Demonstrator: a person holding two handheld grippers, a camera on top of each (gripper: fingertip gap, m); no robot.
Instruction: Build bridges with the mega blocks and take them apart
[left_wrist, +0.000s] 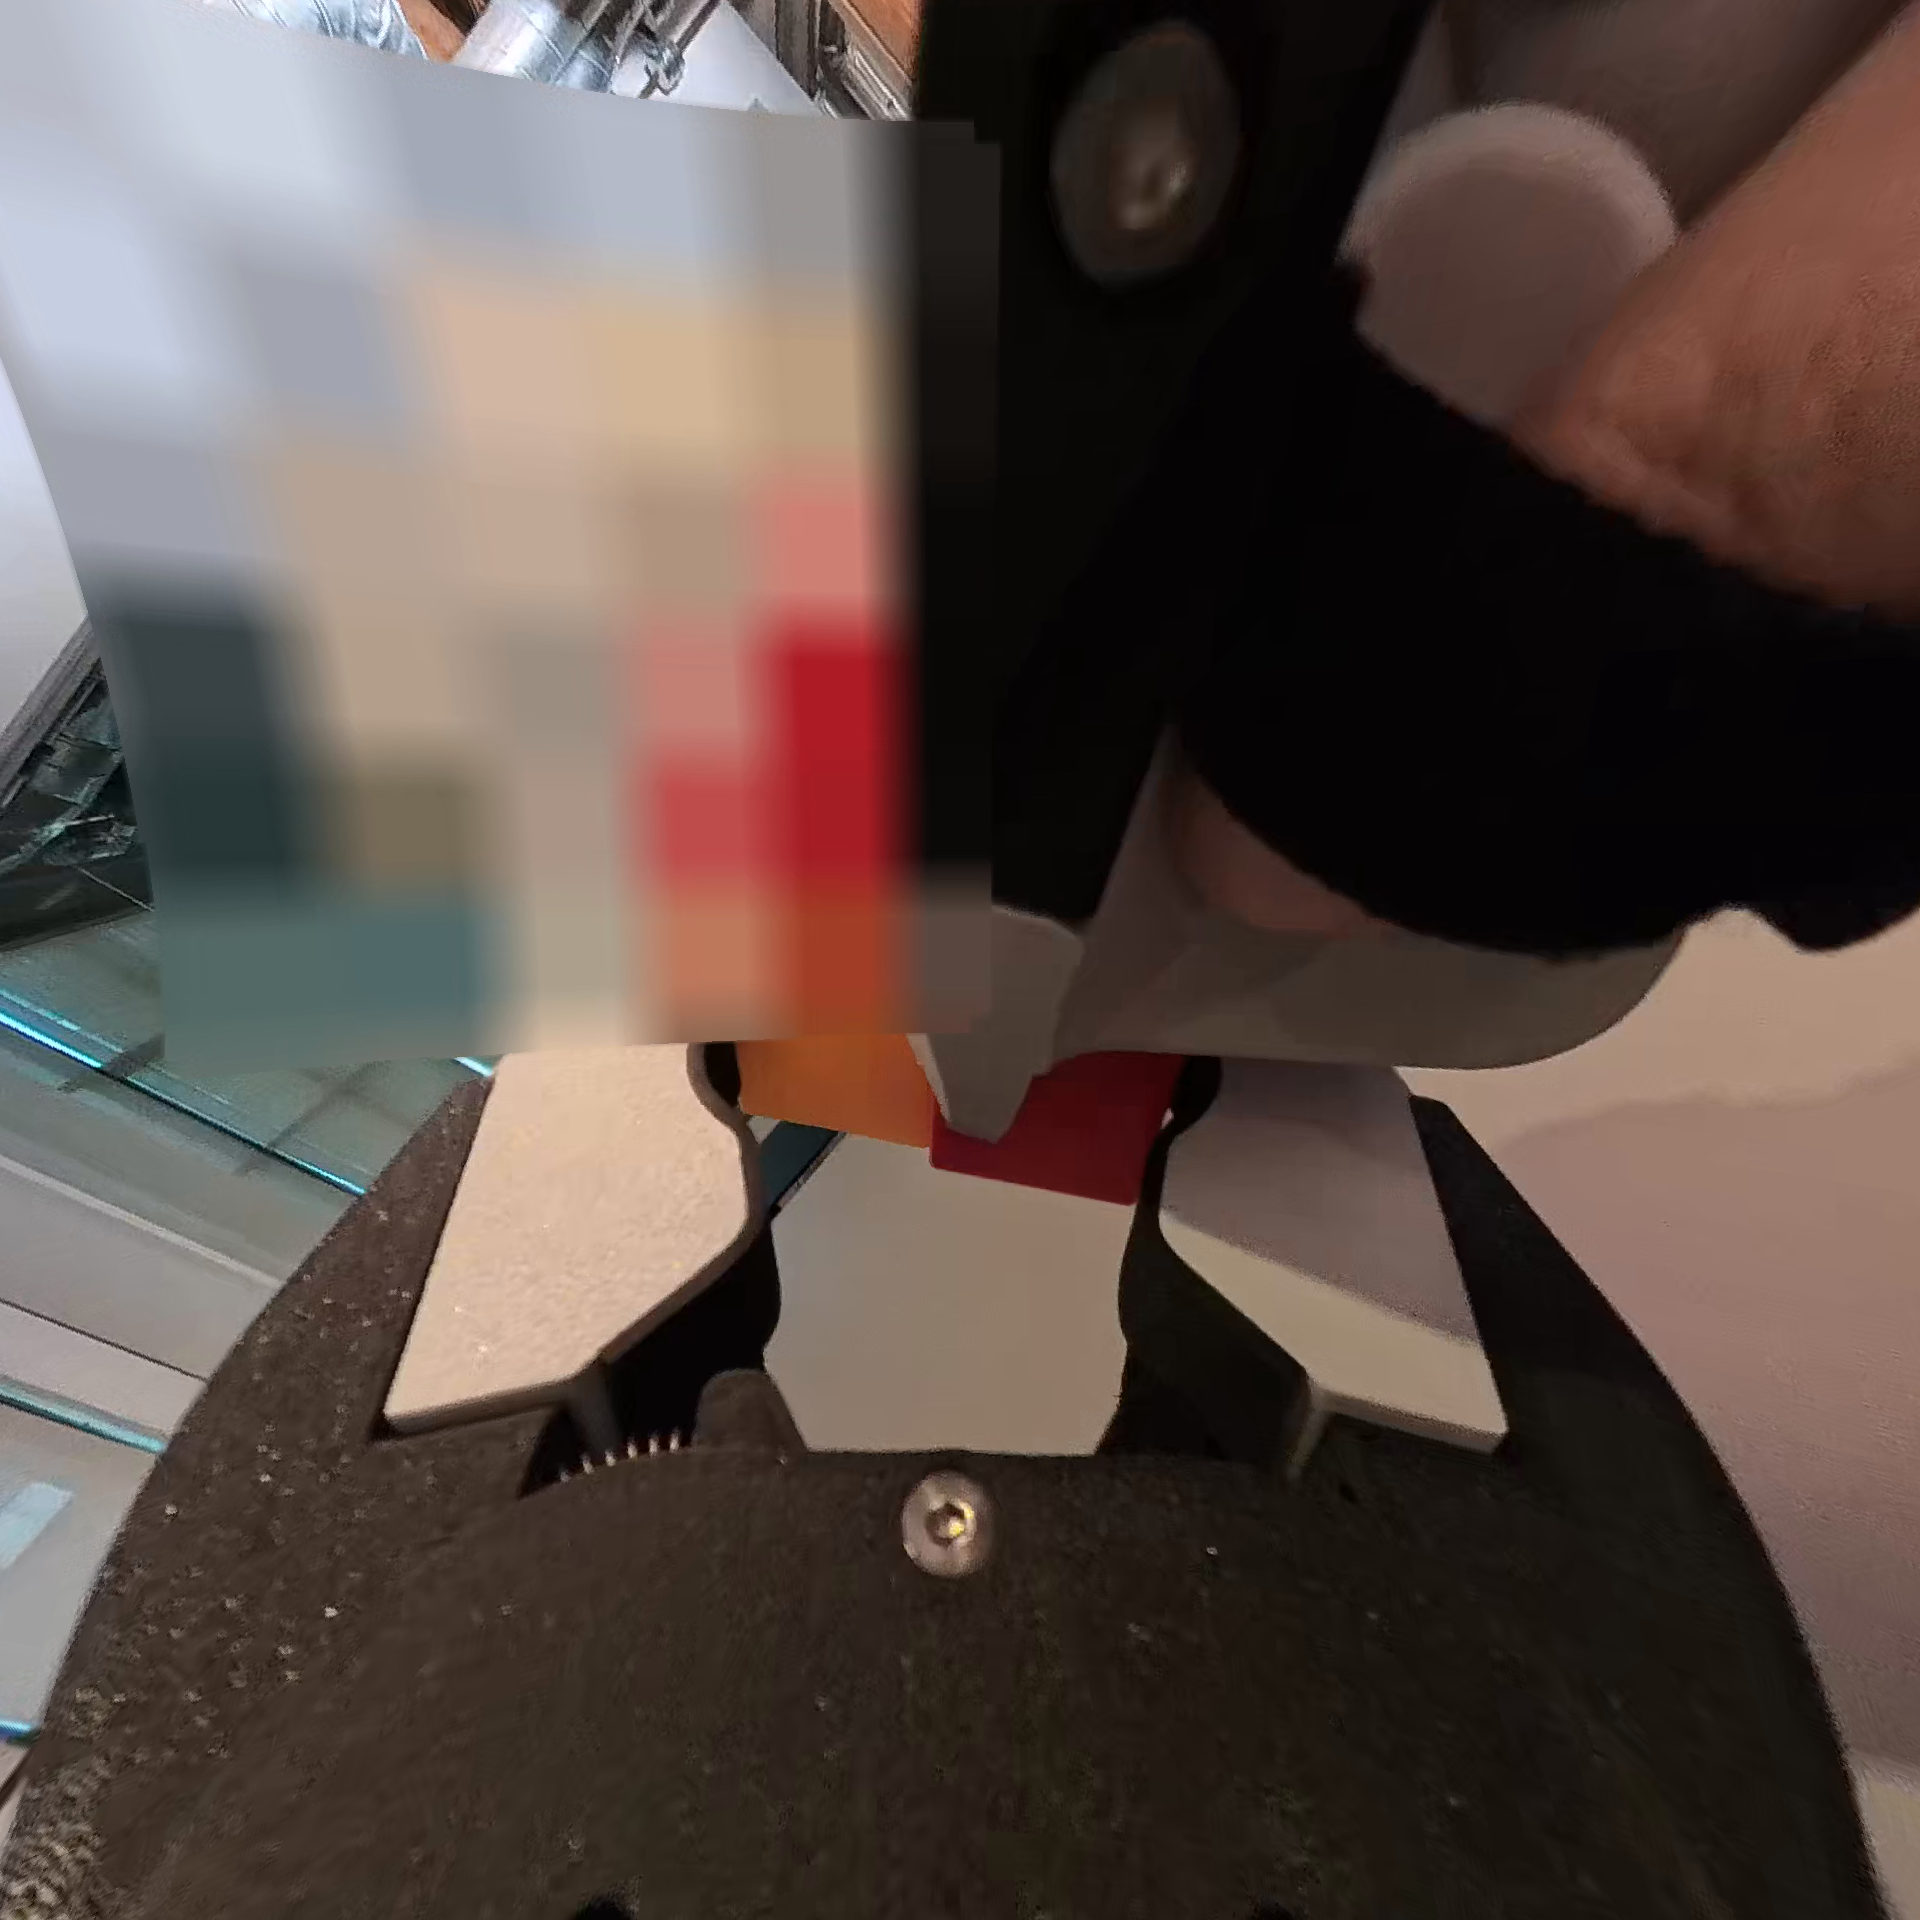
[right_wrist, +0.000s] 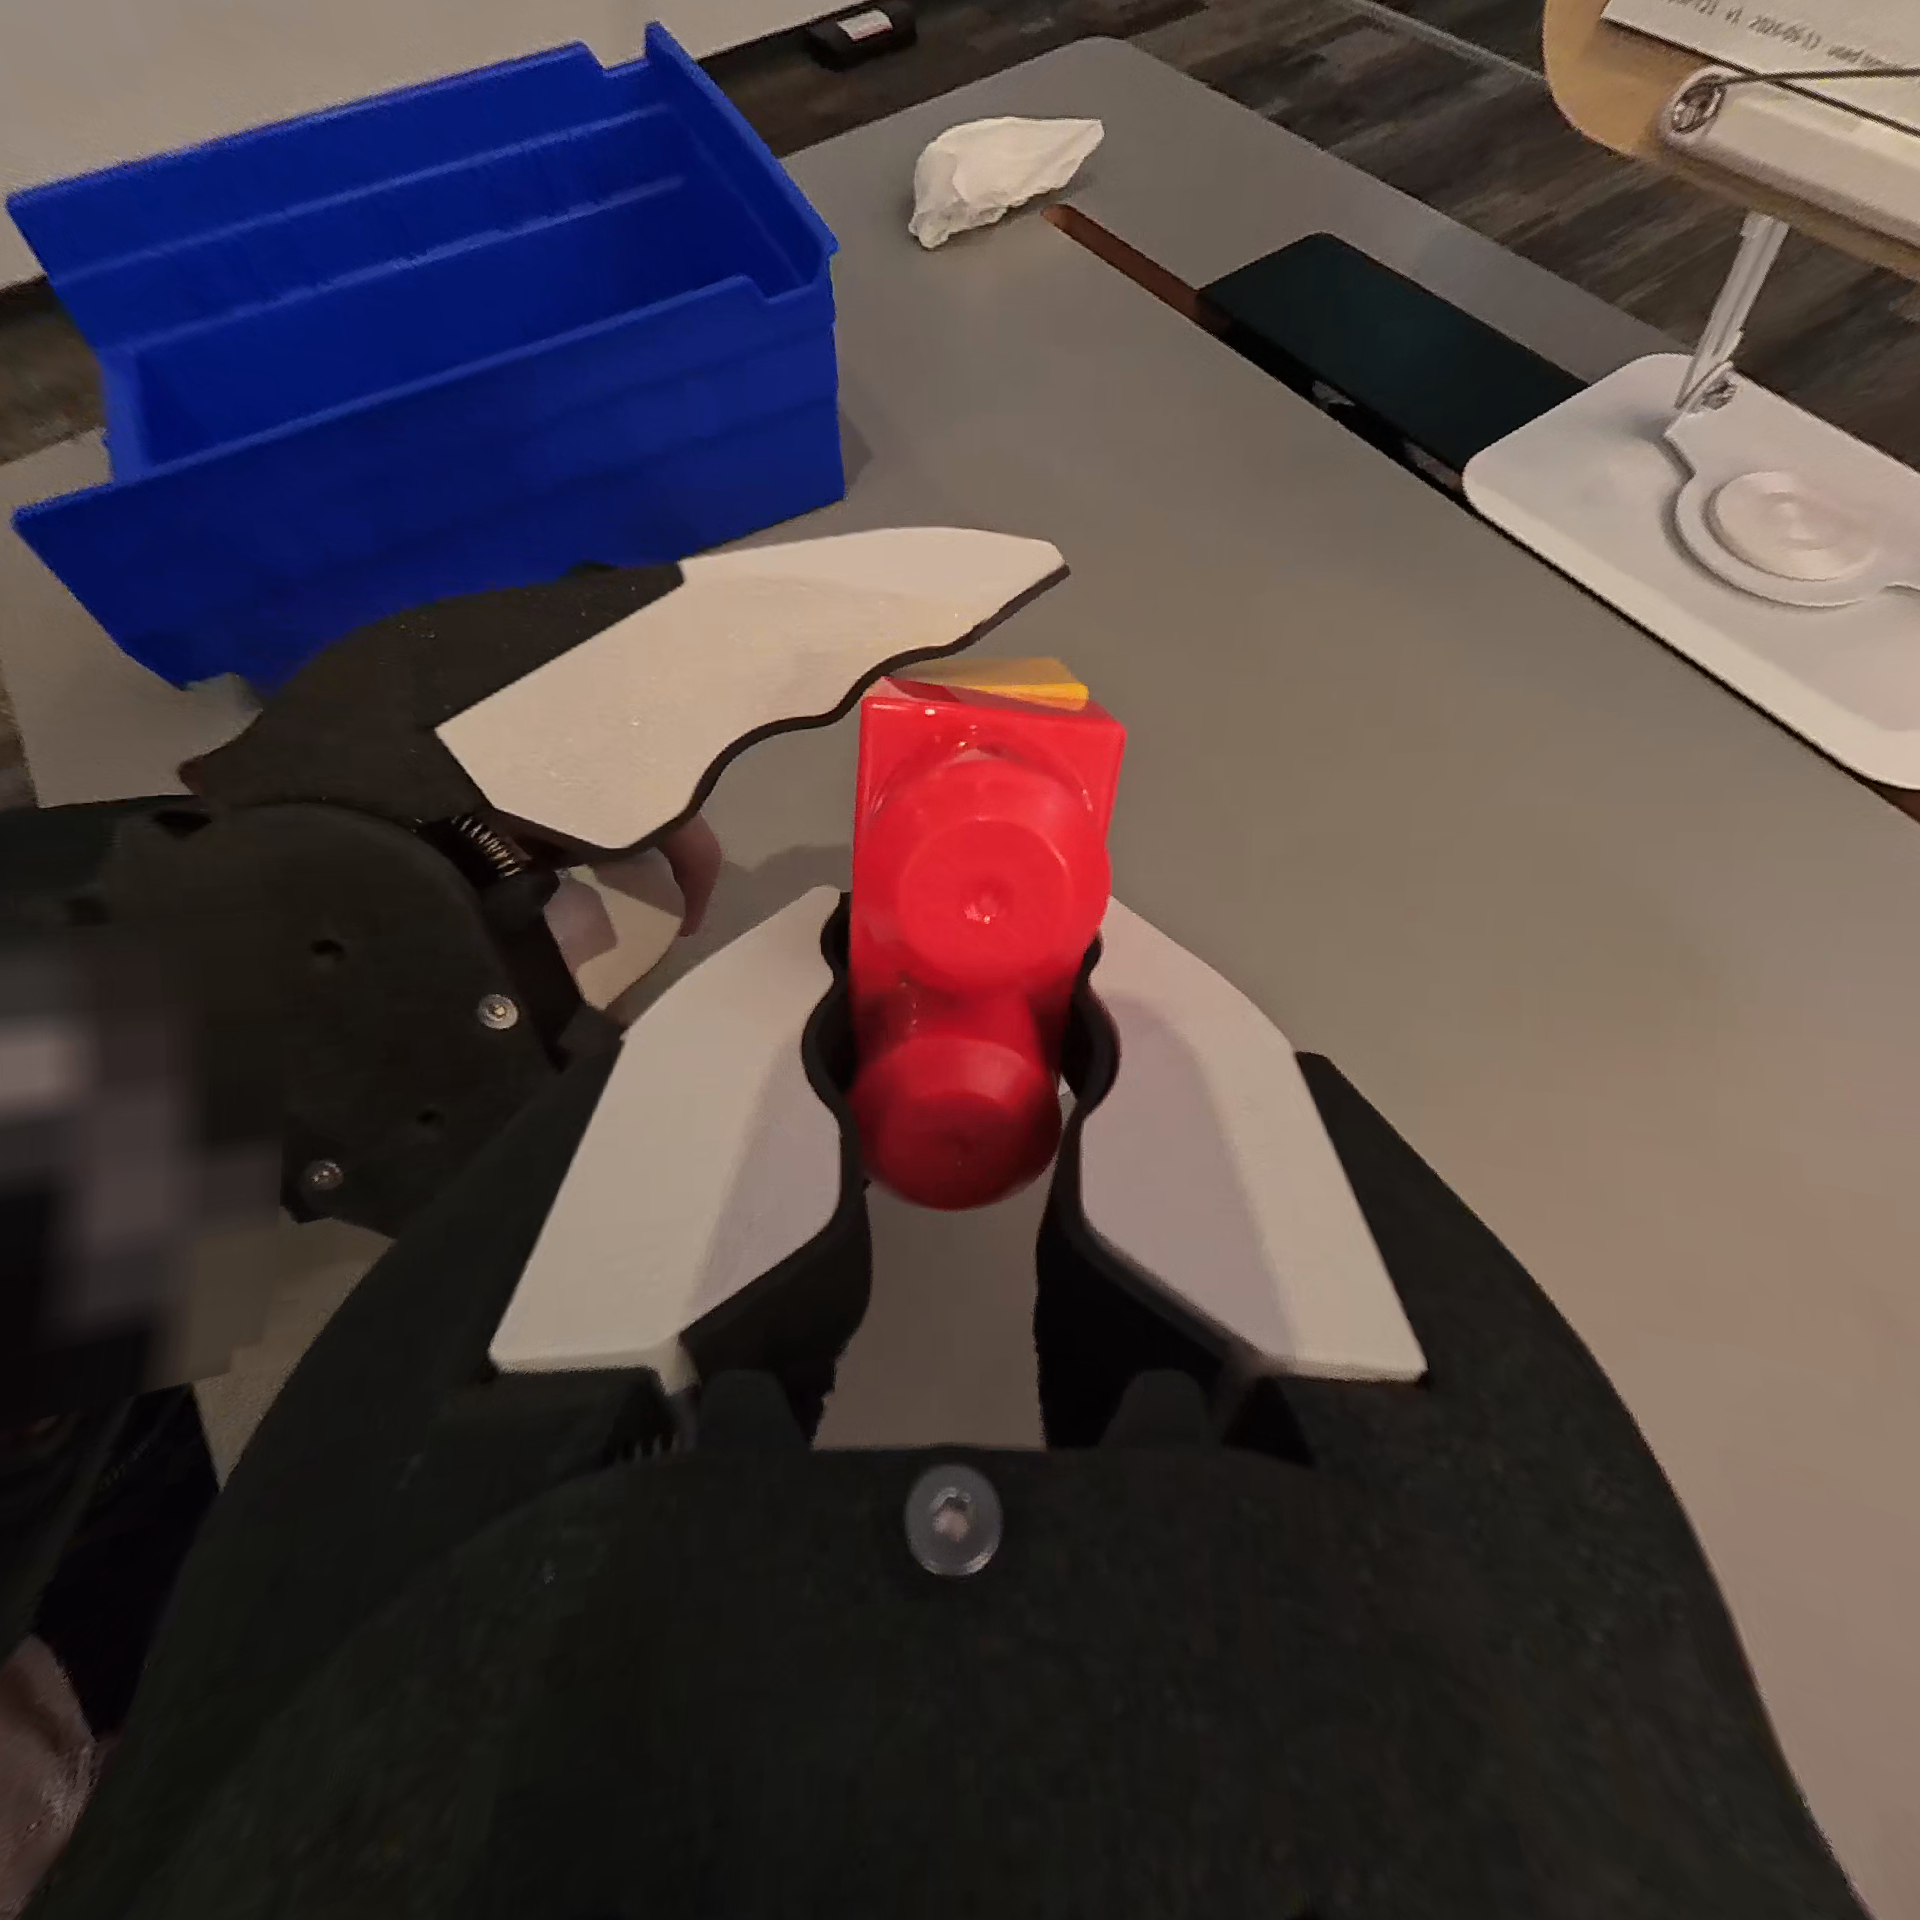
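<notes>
A matte grey tabletop (right_wrist: 1299, 727) fills the right wrist view. Beyond its far edge lies dark wood-plank flooring (right_wrist: 1455, 135), and past that a pale wall (right_wrist: 312, 62). Right of the tabletop stands 1 light wooden chair seat (right_wrist: 1590, 94). Soft, warm light falls evenly across the tabletop.
</notes>
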